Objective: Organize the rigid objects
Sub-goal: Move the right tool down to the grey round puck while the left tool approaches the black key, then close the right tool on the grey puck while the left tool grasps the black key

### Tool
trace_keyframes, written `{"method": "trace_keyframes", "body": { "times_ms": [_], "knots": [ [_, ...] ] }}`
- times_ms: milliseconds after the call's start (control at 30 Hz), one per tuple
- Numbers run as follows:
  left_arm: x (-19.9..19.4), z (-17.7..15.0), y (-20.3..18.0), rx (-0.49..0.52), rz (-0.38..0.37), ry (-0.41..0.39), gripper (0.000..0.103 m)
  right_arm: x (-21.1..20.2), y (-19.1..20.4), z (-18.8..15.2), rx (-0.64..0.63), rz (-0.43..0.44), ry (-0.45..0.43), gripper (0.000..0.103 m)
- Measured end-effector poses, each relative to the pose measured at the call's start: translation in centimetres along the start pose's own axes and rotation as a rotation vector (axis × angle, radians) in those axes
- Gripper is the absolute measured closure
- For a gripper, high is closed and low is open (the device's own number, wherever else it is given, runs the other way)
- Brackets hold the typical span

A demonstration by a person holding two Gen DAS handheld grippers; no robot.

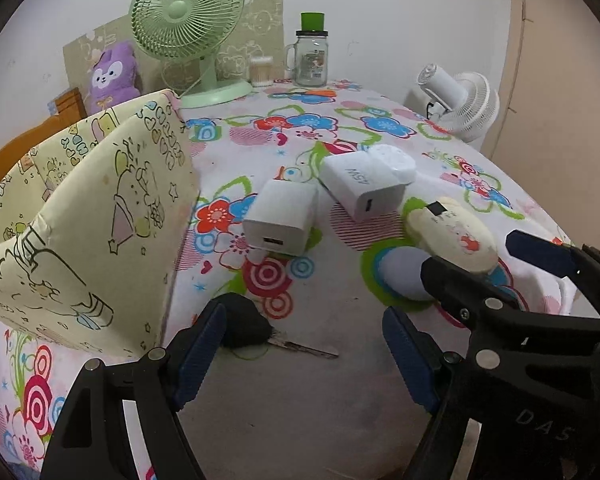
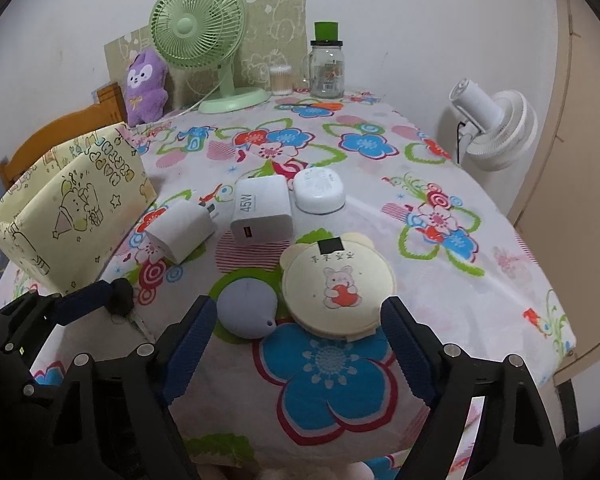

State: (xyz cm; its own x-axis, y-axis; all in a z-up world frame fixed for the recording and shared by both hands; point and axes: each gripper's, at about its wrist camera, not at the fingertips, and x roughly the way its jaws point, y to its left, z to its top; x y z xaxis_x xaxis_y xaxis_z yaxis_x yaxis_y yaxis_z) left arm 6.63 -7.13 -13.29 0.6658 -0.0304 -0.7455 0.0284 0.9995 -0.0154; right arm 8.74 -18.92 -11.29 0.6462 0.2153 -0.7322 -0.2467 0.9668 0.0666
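Note:
On the floral tablecloth lie a white charger, a white 45W charger, a white oval case, a cream bear-shaped compact, a lilac round object and a black-headed key. A yellow fabric box stands at the left. My left gripper is open, its left finger beside the key. My right gripper is open just in front of the compact and lilac object.
A green desk fan, a purple plush toy, a cotton swab jar and a glass jar stand at the back. A white fan is beyond the table's right edge.

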Motion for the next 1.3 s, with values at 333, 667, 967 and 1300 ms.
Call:
{"method": "trace_keyframes", "body": {
  "times_ms": [333, 667, 967, 1300],
  "knots": [
    [0.6, -0.5, 1.4, -0.041, 0.046, 0.025, 0.02, 1.6, 1.9, 0.3, -0.034, 0.081, 0.051, 0.034],
    [1.1, 0.0, 1.3, -0.045, 0.04, 0.02, 0.02, 2.2, 2.8, 0.9, -0.044, 0.086, 0.069, 0.056],
    [0.6, 0.0, 0.4, 0.022, -0.031, 0.001, 0.054, 3.1, 2.7, 1.0, 0.0, 0.094, 0.111, 0.056],
    [0.4, 0.0, 0.1, 0.034, -0.058, 0.005, 0.071, 3.0, 3.1, 1.0, -0.011, 0.07, 0.111, 0.061]
  ]
}}
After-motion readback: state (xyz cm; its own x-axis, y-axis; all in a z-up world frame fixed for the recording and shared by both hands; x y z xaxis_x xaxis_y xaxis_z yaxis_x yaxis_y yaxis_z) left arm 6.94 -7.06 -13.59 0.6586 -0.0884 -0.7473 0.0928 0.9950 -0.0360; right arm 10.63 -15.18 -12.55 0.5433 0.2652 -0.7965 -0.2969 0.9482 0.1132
